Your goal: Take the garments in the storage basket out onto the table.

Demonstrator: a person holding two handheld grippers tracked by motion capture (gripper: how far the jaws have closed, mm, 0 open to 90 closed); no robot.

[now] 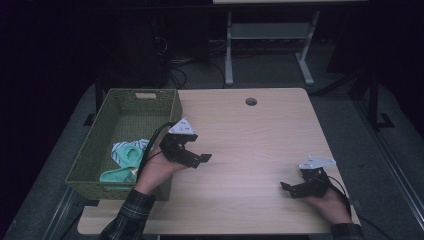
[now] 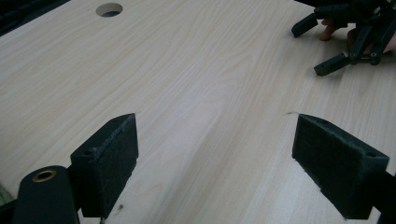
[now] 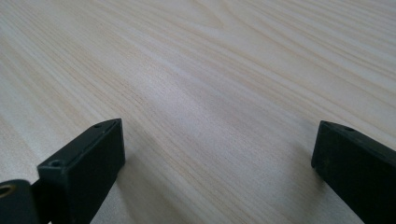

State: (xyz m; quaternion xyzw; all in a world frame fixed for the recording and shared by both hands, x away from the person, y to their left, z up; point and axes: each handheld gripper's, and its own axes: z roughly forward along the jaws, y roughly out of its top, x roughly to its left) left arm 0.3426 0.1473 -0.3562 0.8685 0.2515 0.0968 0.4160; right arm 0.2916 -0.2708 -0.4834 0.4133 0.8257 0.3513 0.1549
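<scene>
One basket (image 1: 107,125) stands at the left edge of the surface (image 1: 250,145), and in it lie two pieces of cloth: a striped one (image 1: 131,151) toward the middle and a plain green one (image 1: 116,175) nearer the person. There are two grippers. The left gripper (image 1: 196,155) sits just to the right of the basket's right wall, above the bare wood; its own view shows the jaws spread wide with nothing between them but wood grain, and the pads (image 2: 111,161) touch no object. The right gripper (image 1: 292,189) is well apart from it, near the front right corner of the surface, pointing left; its jaws are likewise wide open and empty, with bare wood between them. One round hole (image 1: 251,101) is cut in the surface near its far edge. The cloths lie untouched inside the basket, apart from both grippers.
</scene>
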